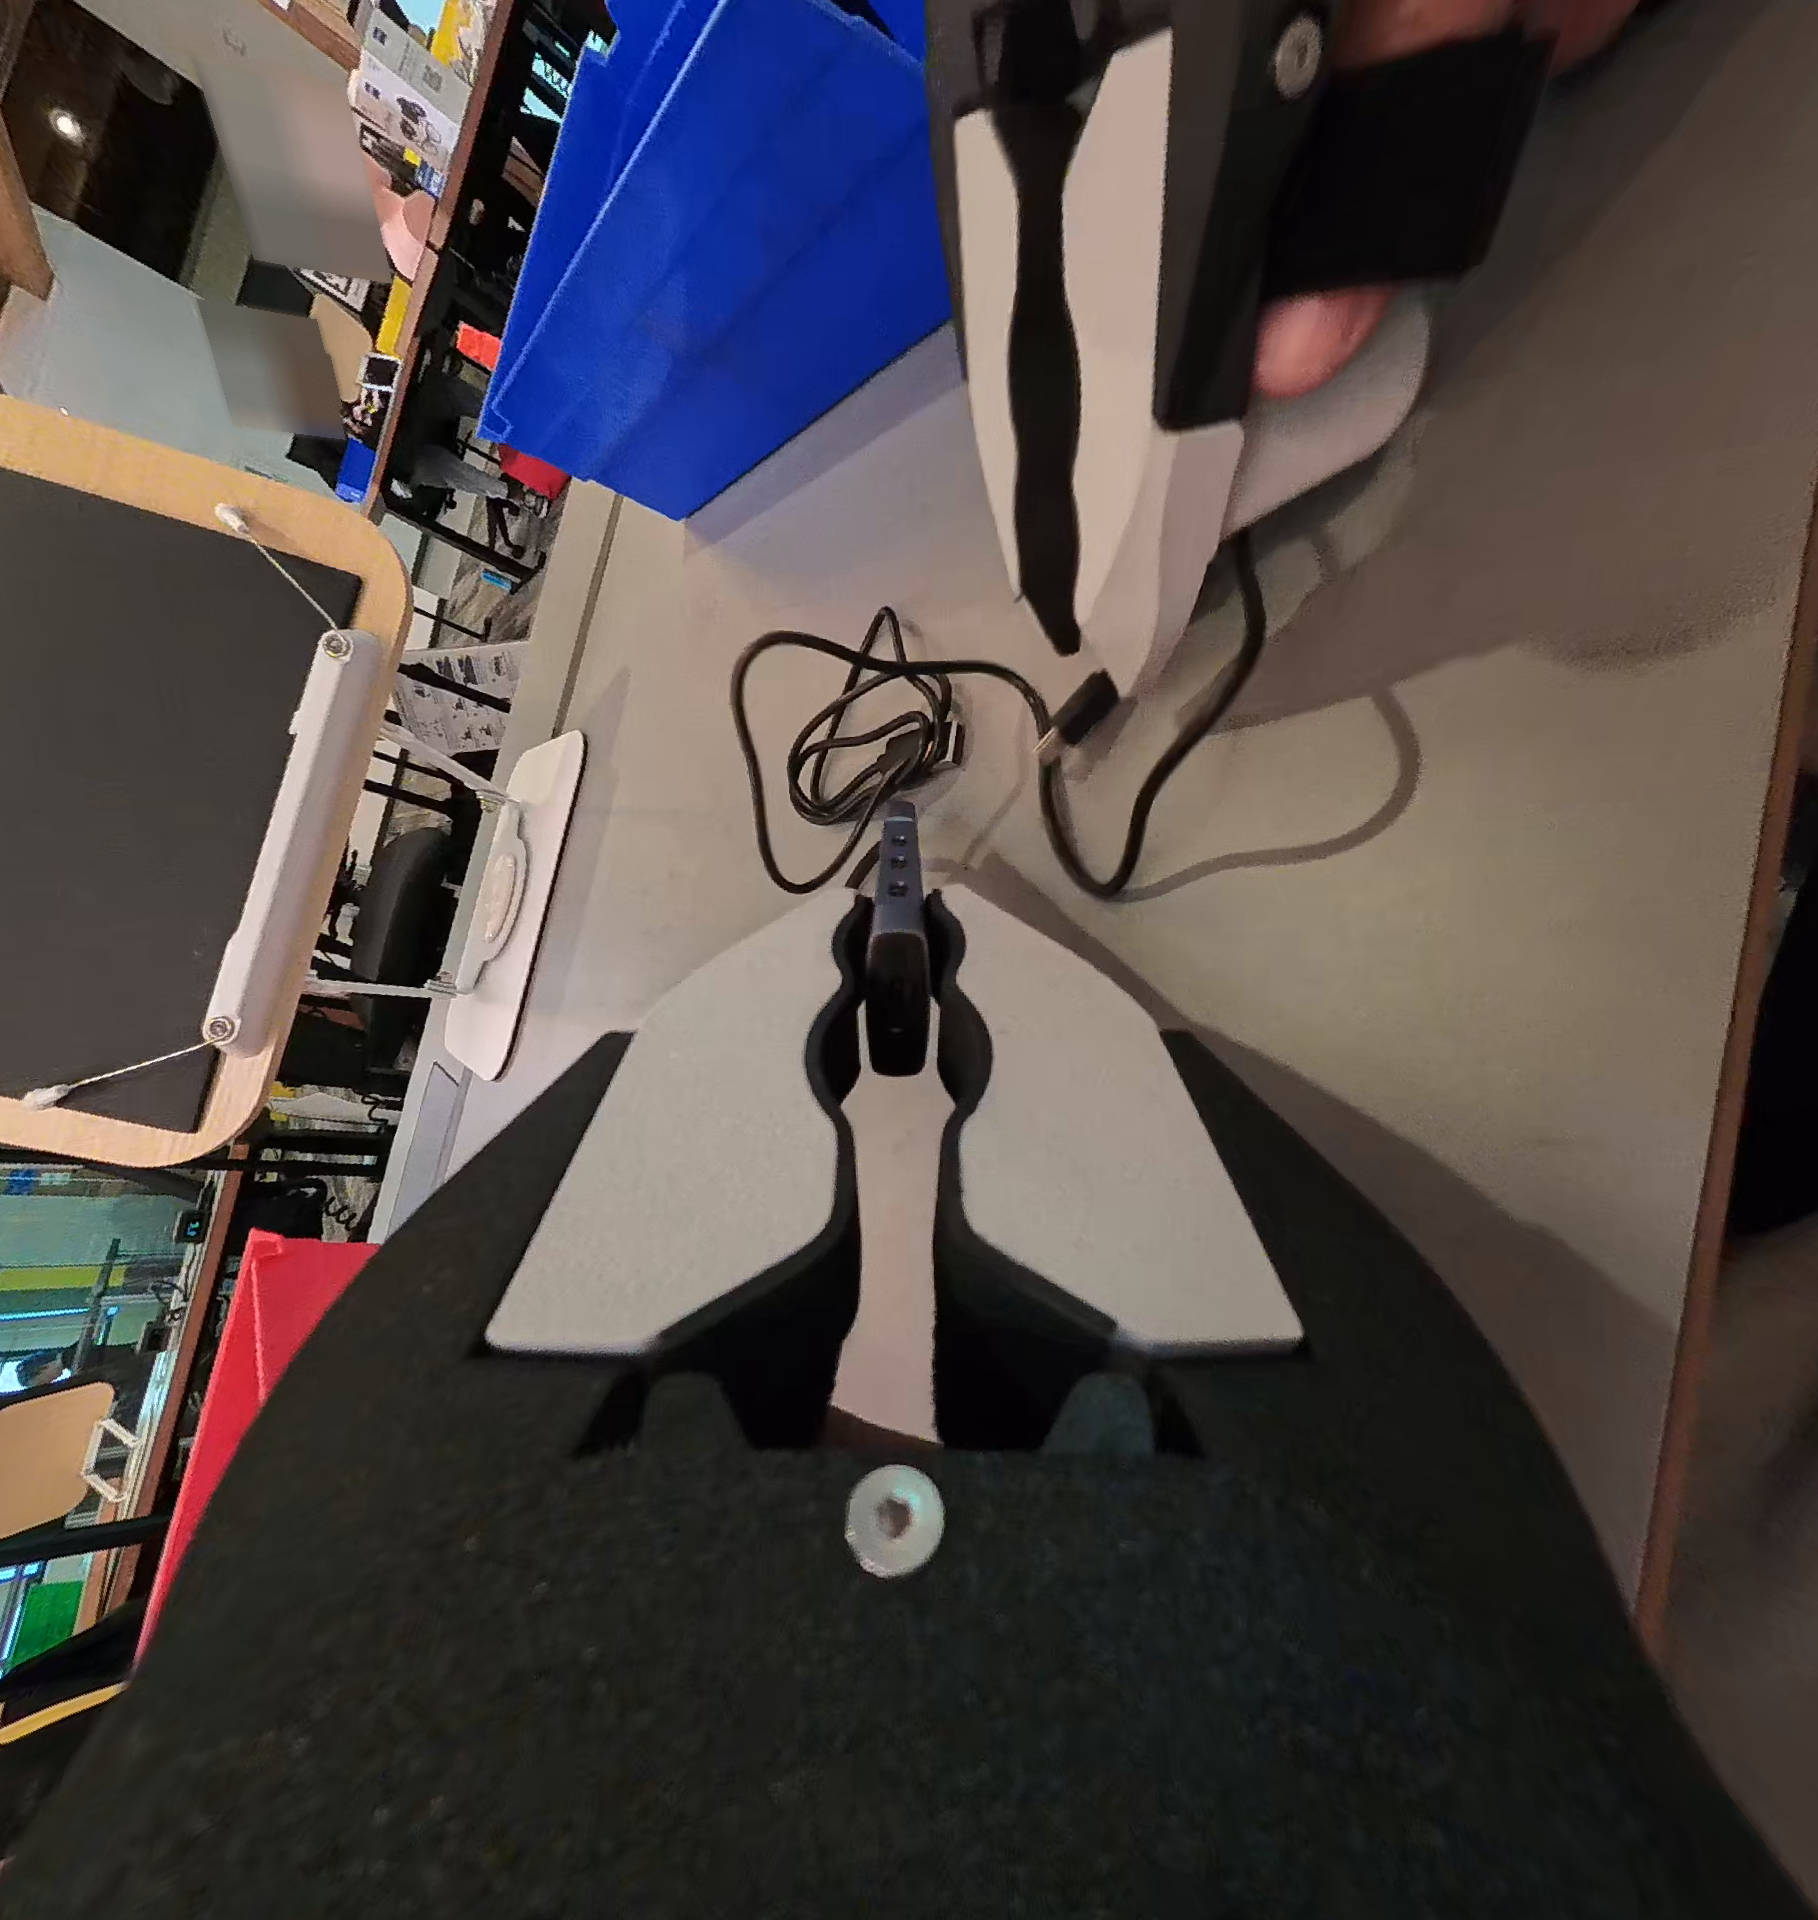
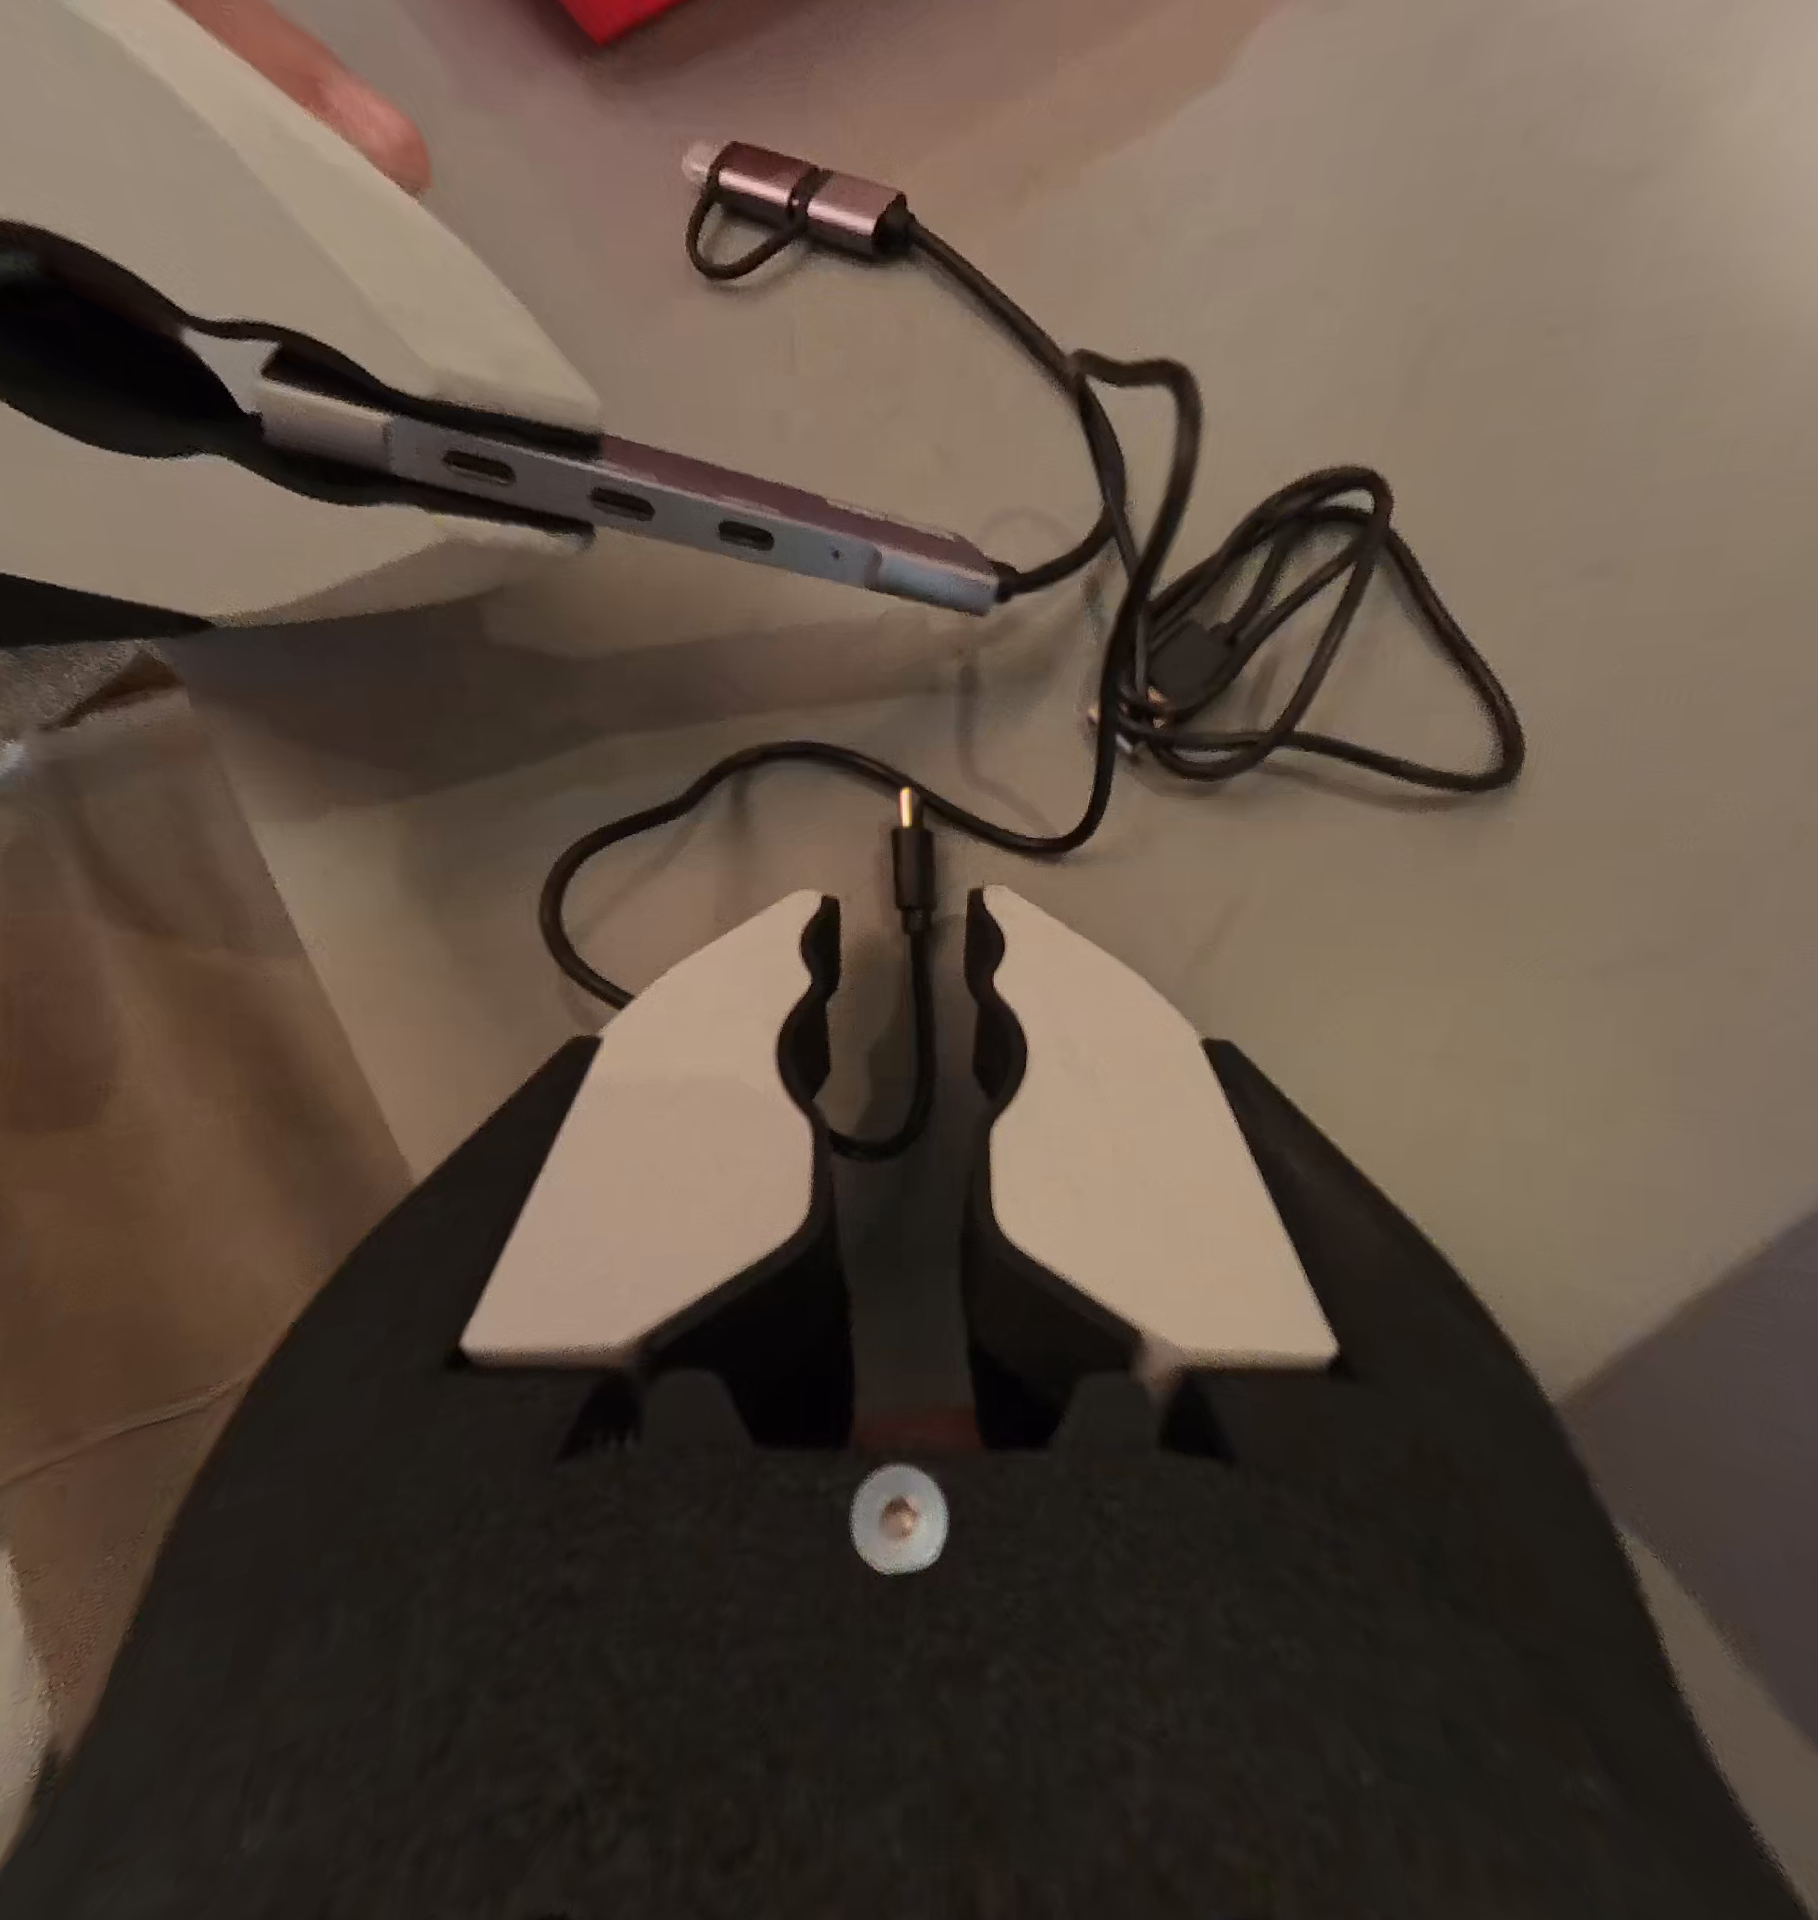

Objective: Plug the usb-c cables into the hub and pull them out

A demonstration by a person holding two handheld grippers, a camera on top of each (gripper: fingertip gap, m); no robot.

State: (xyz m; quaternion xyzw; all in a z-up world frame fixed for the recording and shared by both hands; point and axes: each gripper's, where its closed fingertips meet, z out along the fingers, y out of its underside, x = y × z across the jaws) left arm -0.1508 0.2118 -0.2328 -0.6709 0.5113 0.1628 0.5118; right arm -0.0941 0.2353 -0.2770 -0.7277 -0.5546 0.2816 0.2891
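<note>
Left gripper [image 1: 897, 914]: closed on the hub [image 1: 897, 956], clamping one end; the other end sticks out forward, clear of the surface [image 1: 1404, 1039].
Hub ports [image 2: 624, 504]: three slots in a row along the narrow side, all vacant.
Right gripper [image 2: 903, 904]: parted a little, holding nothing; it hangs over a USB-C plug [image 2: 907, 836].
USB-C plug: lying on the surface just ahead of the fingertip gap, its cable [image 2: 915, 1039] running back between the fingers.
Spare cable bundle [image 2: 1300, 644]: loosely coiled on the surface beyond the hub.
Hub's own lead [image 2: 1040, 343]: ends in a metallic adapter plug [image 2: 801, 203], resting on the surface.
Blue bins [image 1: 718, 260]: at the surface's far edge.
</note>
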